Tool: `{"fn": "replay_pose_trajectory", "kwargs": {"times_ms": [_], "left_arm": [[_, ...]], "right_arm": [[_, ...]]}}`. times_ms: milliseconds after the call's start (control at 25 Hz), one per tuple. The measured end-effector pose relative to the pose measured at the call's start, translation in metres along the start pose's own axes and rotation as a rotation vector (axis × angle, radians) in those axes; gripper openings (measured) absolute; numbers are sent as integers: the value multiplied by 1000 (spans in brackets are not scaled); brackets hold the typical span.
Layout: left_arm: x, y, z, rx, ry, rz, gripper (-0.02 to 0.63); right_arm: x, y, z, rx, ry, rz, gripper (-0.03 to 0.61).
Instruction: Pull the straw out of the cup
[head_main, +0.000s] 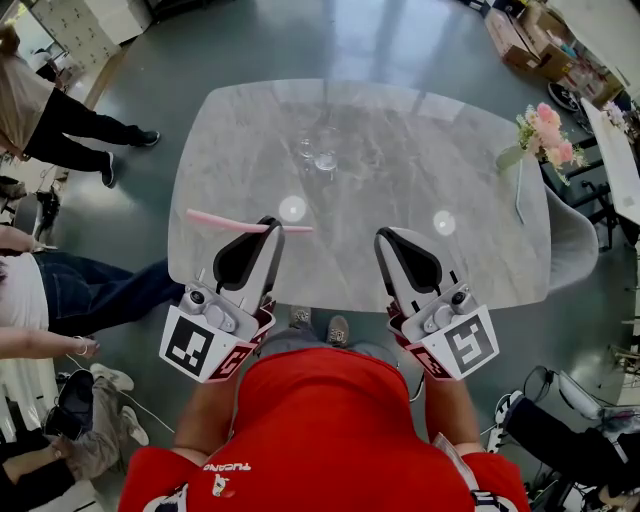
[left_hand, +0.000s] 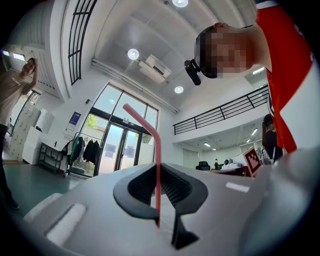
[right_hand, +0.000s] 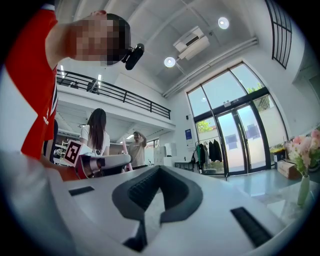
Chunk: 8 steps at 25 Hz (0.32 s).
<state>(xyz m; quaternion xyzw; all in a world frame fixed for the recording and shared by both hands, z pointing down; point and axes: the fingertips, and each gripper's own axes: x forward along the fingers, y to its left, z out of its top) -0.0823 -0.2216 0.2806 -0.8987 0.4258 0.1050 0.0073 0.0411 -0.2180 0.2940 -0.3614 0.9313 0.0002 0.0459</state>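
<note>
The straw (head_main: 232, 220) is thin and pale pink, with a bend near one end. It is out of the cup (head_main: 323, 154) and held off the worktop (head_main: 420, 180), pinched crosswise in the left claw (head_main: 268, 226). From the head view it lies nearly level across the claw tip. Its long part sticks out to the left and a short stub to the right. In the left gripper view the straw (left_hand: 157, 155) runs straight through the closed black pads of the left claw (left_hand: 159, 195), then kinks off to one side above them.

The cup is clear glass and stands well apart from the straw, on the far middle of the grey marbled worktop.

The right claw (head_main: 384, 238) hovers at the near edge, to the right of the left one. Seen in its own view, the right claw (right_hand: 159, 197) is closed with nothing between the pads.

Pink flowers (head_main: 546, 132) stand at the worktop's far right edge.
</note>
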Motion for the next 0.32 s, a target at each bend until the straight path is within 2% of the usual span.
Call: {"fn": "replay_pose_trajectory", "kwargs": {"times_ms": [320], "left_arm": [[-1, 1, 1, 1, 2, -3, 26]], "right_arm": [[1, 2, 0, -5, 6, 0, 0]]}}
